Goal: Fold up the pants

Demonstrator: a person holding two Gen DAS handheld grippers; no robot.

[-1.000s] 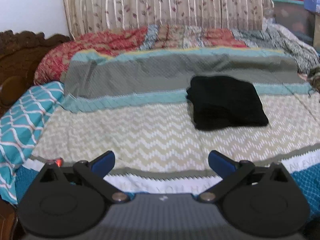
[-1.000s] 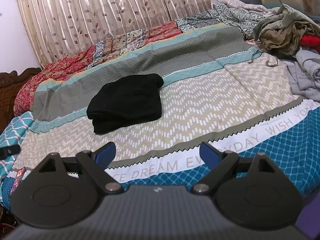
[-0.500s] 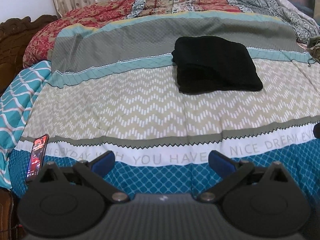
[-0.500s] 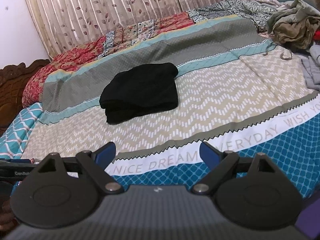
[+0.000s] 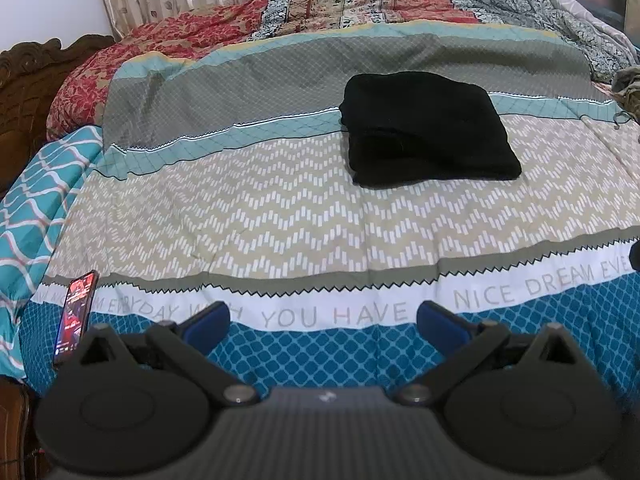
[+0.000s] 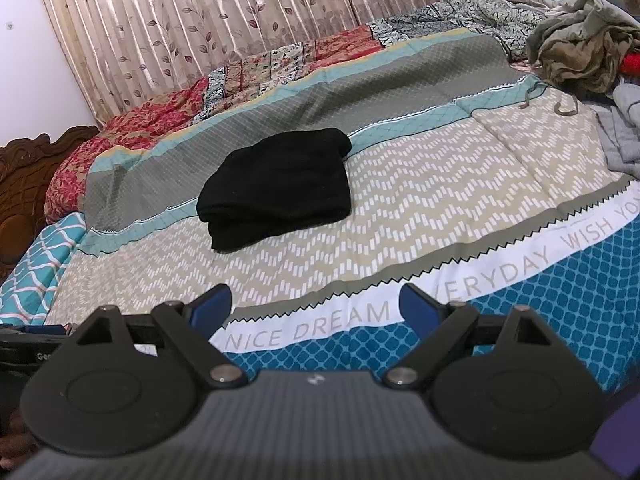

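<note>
Black pants (image 5: pixel 428 128) lie folded into a compact square stack on the patterned bedspread (image 5: pixel 280 200), in the middle of the bed. The same pants (image 6: pixel 280 184) show left of centre in the right wrist view. My left gripper (image 5: pixel 323 326) hovers open over the bed's near blue edge, well short of the pants, with nothing between its blue pads. My right gripper (image 6: pixel 315 308) is open too, above the strip of printed words, also apart from the pants and holding nothing.
A phone (image 5: pixel 76 312) with a lit screen lies at the bed's near left corner. A heap of loose clothes (image 6: pixel 580 52) sits at the far right. A carved wooden headboard (image 5: pixel 28 80) stands on the left and a curtain (image 6: pixel 200 20) hangs behind.
Both grippers have pulled back toward the bed's near edge, away from the folded pants. The left view now tilts lower, showing the phone and the printed strip. Both stayed open.
</note>
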